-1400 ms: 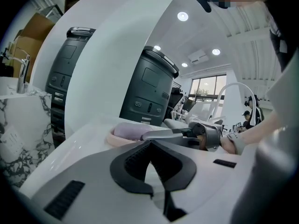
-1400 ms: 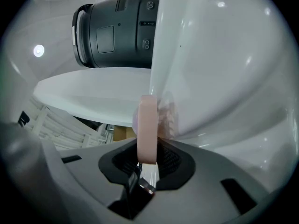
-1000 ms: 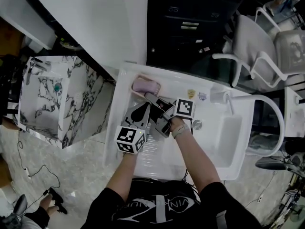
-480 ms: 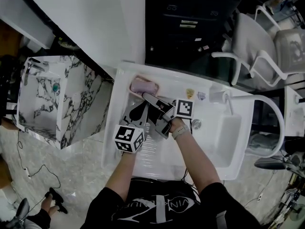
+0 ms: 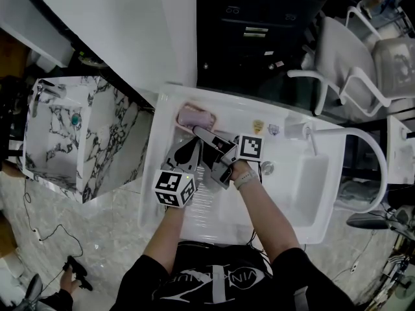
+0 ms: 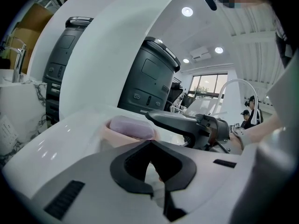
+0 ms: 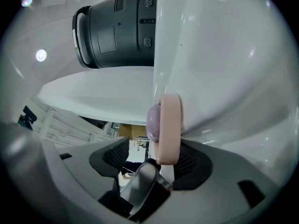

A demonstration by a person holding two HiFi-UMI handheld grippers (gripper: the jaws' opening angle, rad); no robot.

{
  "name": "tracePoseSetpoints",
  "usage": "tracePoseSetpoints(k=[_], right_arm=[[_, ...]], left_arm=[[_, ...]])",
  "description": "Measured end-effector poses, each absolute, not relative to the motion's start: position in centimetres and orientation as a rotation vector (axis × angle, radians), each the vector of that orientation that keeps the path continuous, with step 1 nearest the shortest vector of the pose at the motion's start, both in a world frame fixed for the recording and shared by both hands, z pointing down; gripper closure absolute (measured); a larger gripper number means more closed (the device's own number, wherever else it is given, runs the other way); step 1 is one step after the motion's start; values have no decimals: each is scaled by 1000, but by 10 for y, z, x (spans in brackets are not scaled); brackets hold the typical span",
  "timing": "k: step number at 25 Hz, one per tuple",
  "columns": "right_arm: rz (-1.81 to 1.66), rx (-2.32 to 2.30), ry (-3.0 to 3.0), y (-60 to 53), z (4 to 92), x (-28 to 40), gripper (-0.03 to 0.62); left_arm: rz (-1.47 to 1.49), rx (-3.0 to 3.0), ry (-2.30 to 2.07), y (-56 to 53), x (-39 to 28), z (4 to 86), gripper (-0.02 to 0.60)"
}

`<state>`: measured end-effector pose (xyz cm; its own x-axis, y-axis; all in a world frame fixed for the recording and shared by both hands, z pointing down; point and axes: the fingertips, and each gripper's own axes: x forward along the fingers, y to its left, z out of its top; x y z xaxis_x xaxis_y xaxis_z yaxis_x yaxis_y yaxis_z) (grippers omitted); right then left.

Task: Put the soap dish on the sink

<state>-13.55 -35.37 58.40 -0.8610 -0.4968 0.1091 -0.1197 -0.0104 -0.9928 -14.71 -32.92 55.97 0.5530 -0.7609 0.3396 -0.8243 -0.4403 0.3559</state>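
Observation:
A pink soap dish [image 5: 196, 117] with a purple soap bar [image 6: 131, 126] in it rests on the back left corner of the white sink [image 5: 162, 196]. My right gripper [image 5: 206, 137] points at the dish, and its jaws are opening. In the right gripper view the dish [image 7: 169, 125] stands edge-on between the spread pads, with the right gripper [image 7: 152, 158] free of it. My left gripper [image 5: 189, 149] hovers just in front of the dish with its tips together and nothing in them. The left gripper view also shows the left gripper [image 6: 150, 146] empty.
A curved faucet [image 5: 369, 148] and a drain [image 5: 268, 168] lie at the sink's right part. A marbled counter [image 5: 71, 128] stands to the left. Grey chairs [image 5: 363, 70] are at the back right, and a white wall panel [image 5: 142, 31] rises behind the dish.
The right gripper's jaws have spread apart and let go of the soap dish, which stays on the sink's corner. Both hands kept their places.

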Motion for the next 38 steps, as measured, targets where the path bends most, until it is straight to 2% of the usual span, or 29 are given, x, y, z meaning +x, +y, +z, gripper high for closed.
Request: tracePoseSetpoints(k=[13, 38], right_arm=[[-1957, -635, 1970, -356, 582, -138, 327], [-1985, -728, 1922, -349, 591, -121, 327]], left_arm=[[296, 2292, -1220, -325, -141, 577, 568], [158, 2216, -1291, -347, -150, 573, 568]])
